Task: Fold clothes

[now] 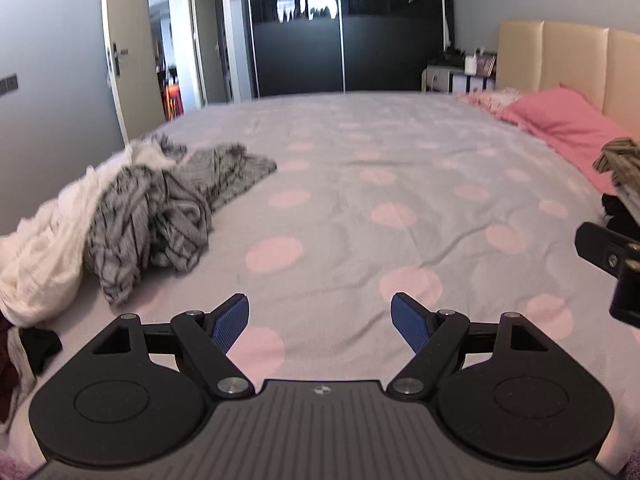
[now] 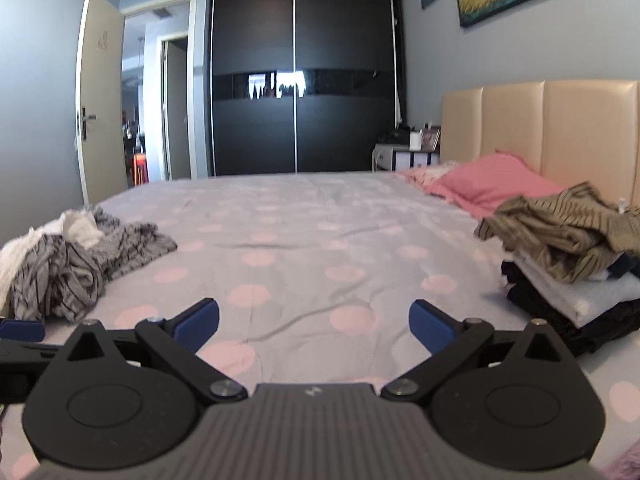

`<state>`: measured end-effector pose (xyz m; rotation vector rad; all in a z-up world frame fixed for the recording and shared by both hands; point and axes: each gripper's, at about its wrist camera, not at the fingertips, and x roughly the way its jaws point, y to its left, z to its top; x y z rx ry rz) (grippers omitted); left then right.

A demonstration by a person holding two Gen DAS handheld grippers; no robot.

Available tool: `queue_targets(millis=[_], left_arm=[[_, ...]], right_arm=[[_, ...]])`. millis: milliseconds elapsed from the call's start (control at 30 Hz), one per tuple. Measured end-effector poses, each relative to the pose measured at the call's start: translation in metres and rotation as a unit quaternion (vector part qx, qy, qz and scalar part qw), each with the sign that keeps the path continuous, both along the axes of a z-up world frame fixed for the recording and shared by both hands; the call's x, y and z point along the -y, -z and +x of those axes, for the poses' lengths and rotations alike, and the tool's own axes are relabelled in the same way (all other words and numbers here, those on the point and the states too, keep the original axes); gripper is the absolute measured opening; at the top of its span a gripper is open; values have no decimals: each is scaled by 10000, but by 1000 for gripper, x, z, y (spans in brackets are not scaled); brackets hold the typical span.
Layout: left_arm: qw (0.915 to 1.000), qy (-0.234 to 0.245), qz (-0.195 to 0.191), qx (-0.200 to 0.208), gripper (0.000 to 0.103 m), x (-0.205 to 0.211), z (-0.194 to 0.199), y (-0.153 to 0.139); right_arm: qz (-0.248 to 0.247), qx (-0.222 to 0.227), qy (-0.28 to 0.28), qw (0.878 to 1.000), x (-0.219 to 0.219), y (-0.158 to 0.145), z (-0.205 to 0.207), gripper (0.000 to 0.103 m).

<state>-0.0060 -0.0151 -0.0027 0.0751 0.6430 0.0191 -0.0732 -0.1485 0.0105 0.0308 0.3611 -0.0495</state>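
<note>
A heap of unfolded clothes lies on the bed's left side: grey striped garments (image 1: 160, 208) (image 2: 76, 268) tangled with a white one (image 1: 44, 248) (image 2: 78, 224). On the right sits a stack of folded clothes (image 2: 576, 280), black and white at the bottom, an olive striped garment (image 2: 560, 228) loosely on top. My left gripper (image 1: 320, 324) hovers open over the bedspread with nothing between its blue pads (image 1: 230, 322). My right gripper (image 2: 314, 322) is open too, empty, left of the stack. Part of the right gripper (image 1: 612, 260) shows at the left wrist view's right edge.
The bed (image 2: 320, 240) has a grey cover with pink dots. A pink pillow (image 2: 492, 182) lies by the beige headboard (image 2: 560, 132). A black wardrobe (image 2: 296, 80), an open door (image 2: 100, 92) and a nightstand (image 2: 404, 156) stand beyond. Dark clothes (image 1: 24, 352) lie at the bed's left edge.
</note>
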Motion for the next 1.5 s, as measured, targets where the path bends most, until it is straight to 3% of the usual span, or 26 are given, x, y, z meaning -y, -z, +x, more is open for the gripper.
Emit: queue_targets(millis=[367,1500], left_arm=[[9993,101,225,-278,78,7,8,11],[9997,108,158,-181,78,4,0,0]], right_arm=[[16,-225,-31,9997,13,14,4,102],[-85,-66,-251,9996,7,5,-8,102]])
